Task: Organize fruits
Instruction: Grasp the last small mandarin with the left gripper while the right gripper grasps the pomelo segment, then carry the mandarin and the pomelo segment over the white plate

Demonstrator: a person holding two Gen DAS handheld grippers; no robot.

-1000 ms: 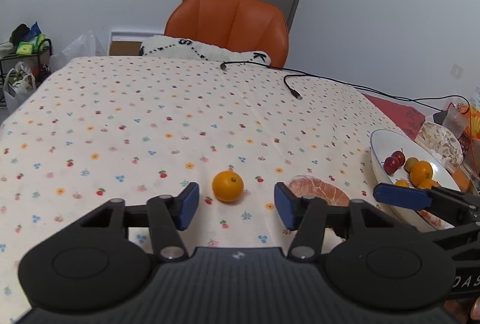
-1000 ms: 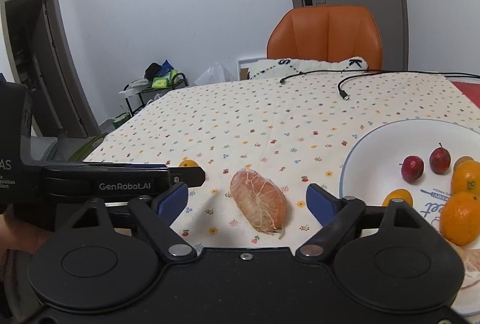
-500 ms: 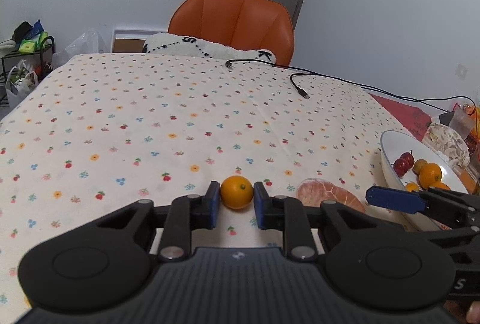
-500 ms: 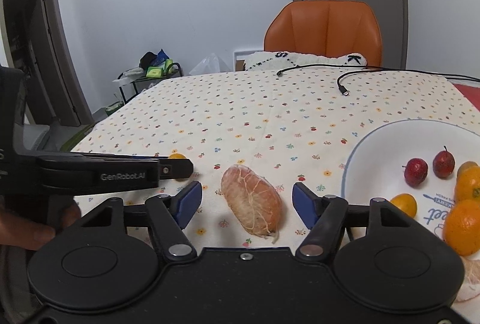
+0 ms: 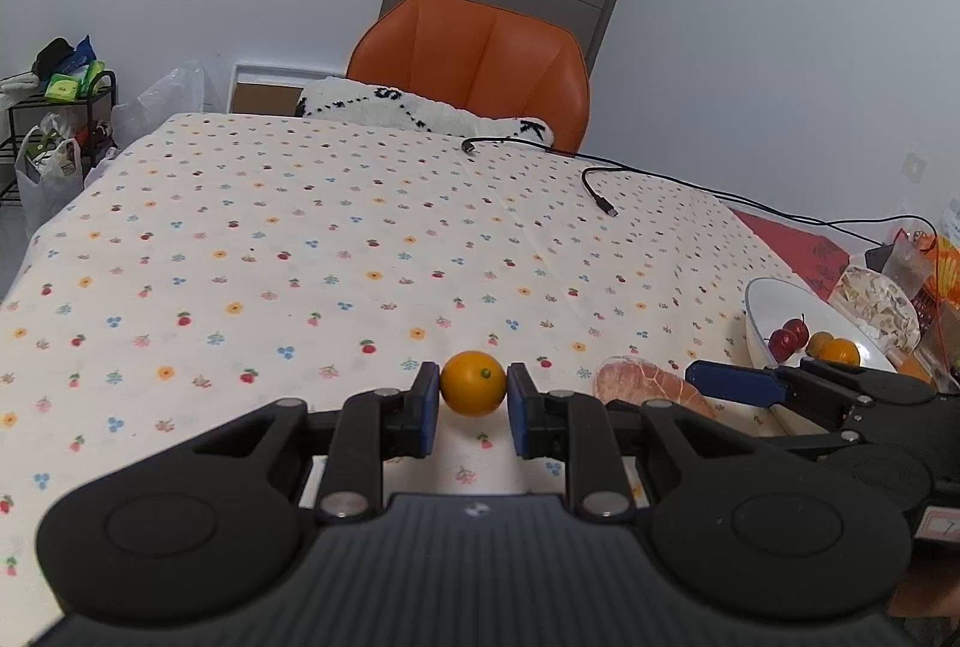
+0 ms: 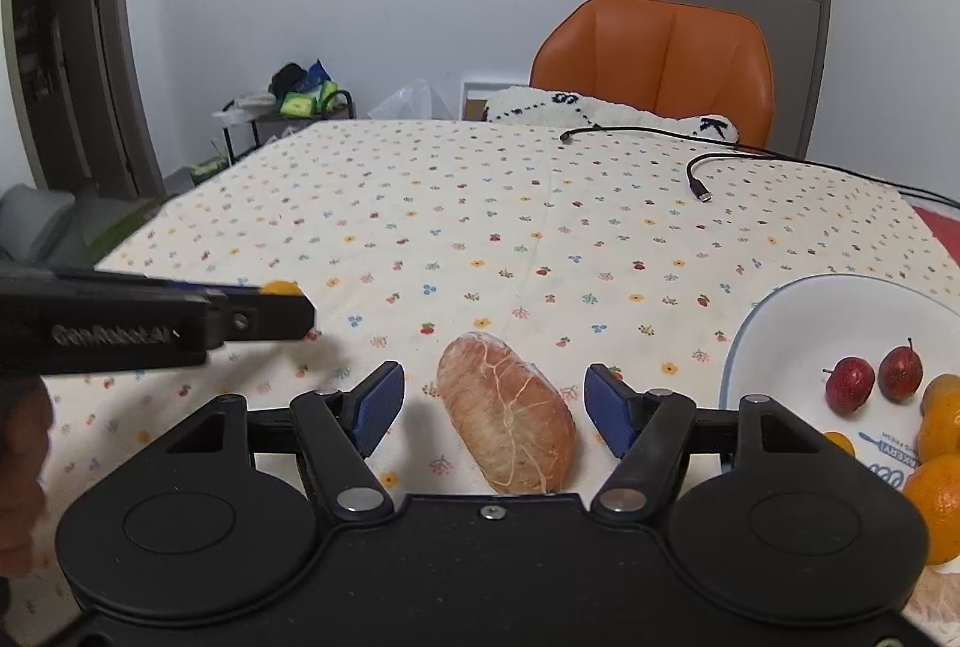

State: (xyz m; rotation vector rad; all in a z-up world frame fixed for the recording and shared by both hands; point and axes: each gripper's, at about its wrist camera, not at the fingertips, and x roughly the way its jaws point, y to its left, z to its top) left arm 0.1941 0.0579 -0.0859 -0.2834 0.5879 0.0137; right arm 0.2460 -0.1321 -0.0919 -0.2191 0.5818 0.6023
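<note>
Between the left gripper's (image 5: 473, 398) pads, a small orange (image 5: 473, 383).

The left gripper (image 5: 473, 401) sits low over the table, its blue-padded fingers (image 5: 427, 407) drawn in close on both sides of a small orange (image 5: 473, 383), pads touching the fruit. To its right, the right gripper (image 6: 493, 410) is level, fingers (image 6: 378, 407) spread wide apart and gripping nothing. A hand (image 6: 21, 473) shows at the near left edge of the right wrist view.
</note>
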